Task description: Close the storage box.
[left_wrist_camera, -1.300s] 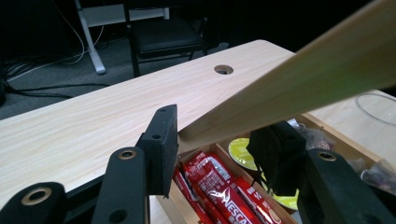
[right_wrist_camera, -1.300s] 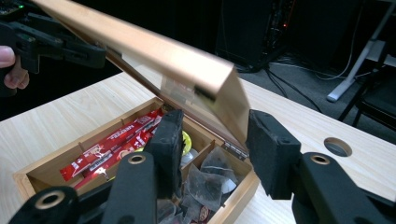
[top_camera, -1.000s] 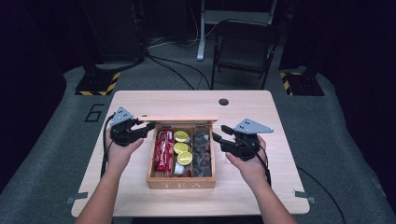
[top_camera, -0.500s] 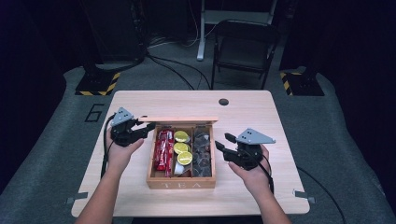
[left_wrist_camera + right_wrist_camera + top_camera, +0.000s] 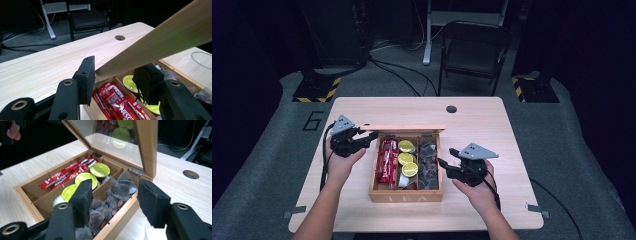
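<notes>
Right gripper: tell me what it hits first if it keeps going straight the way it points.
Probably the clear tea bags in the box's near compartment. The right gripper points over the box wall at them, jaws open and just widening, nothing between them. Depth is hard to judge.

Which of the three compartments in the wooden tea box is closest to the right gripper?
The right-hand compartment, filled with clear pyramid tea bags. The right gripper sits beside its outer wall; the middle holds green-lidded pods, the far left red sachets.

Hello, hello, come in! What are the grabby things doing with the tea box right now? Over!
Left gripper shut on the lid, holding it up. Right gripper open, jaws just widened, nothing between, by the tea box wall. Nothing blocking.
</notes>
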`<state>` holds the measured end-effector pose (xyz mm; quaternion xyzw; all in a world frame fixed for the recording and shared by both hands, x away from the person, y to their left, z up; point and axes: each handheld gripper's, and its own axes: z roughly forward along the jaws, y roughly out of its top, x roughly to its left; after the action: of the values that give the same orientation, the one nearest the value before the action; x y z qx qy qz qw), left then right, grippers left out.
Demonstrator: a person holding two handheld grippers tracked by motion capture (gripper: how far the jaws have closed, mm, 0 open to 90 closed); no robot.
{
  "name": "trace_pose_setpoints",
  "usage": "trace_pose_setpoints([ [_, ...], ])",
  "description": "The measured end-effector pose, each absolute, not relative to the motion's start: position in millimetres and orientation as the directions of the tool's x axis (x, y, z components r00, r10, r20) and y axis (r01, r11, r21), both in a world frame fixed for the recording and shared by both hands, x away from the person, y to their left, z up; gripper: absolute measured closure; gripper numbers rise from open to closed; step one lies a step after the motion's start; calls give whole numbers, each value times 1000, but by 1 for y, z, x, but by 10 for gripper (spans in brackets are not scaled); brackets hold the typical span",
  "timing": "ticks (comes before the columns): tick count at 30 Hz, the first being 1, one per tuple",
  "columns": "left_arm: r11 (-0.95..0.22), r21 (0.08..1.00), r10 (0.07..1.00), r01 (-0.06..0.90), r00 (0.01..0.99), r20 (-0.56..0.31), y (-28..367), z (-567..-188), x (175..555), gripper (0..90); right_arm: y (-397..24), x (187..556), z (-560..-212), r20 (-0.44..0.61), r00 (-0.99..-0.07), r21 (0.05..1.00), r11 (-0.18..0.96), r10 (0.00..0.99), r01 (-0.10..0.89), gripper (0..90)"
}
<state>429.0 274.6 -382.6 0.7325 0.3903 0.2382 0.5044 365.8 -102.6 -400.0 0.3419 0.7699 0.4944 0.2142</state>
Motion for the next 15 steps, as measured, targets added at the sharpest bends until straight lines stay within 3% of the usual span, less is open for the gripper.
trace_pose_setpoints([
  [15, -183, 924, 810, 334, 584, -51, 275, -383, 429, 518, -91, 371, -427, -7, -697, 873, 344, 717, 345, 421],
])
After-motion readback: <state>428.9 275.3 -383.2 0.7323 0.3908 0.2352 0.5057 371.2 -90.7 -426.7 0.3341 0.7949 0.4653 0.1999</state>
